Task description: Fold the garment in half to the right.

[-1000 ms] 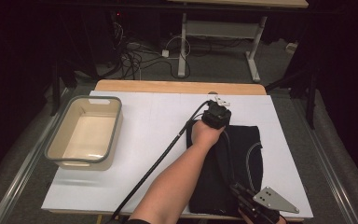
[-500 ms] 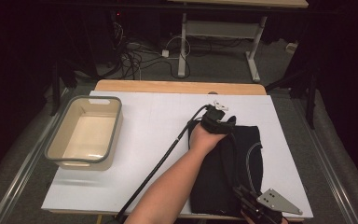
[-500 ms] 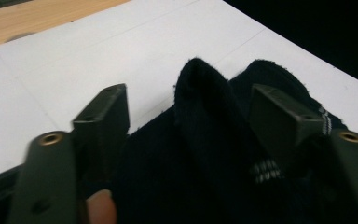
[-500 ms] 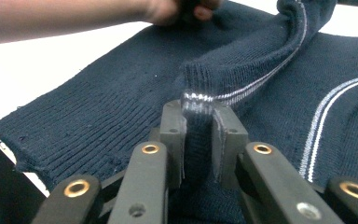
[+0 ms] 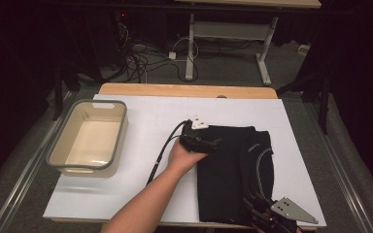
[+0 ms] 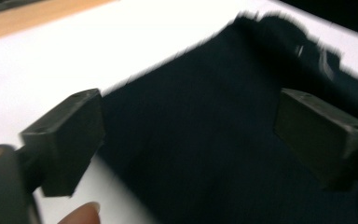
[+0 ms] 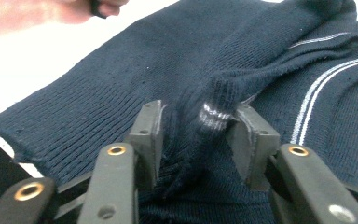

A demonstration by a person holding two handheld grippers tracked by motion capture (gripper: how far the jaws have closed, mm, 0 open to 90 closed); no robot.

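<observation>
Sweater, dark navy and folded, is lying on the right half of the white surface in the high view. The left claw is sitting at its far left corner, gripped by a hand; the right claw is working at the near edge. A grey basin is standing well apart on the left.

Over to the left gripper view: jaws are spread wide, hovering above the sweater, nothing between them. The picture is blurring.

Now the right gripper view: the right claw is clamping a raised fold of knit with a pale stripe. White stripes are running across the fabric; no readable writing anywhere.
</observation>
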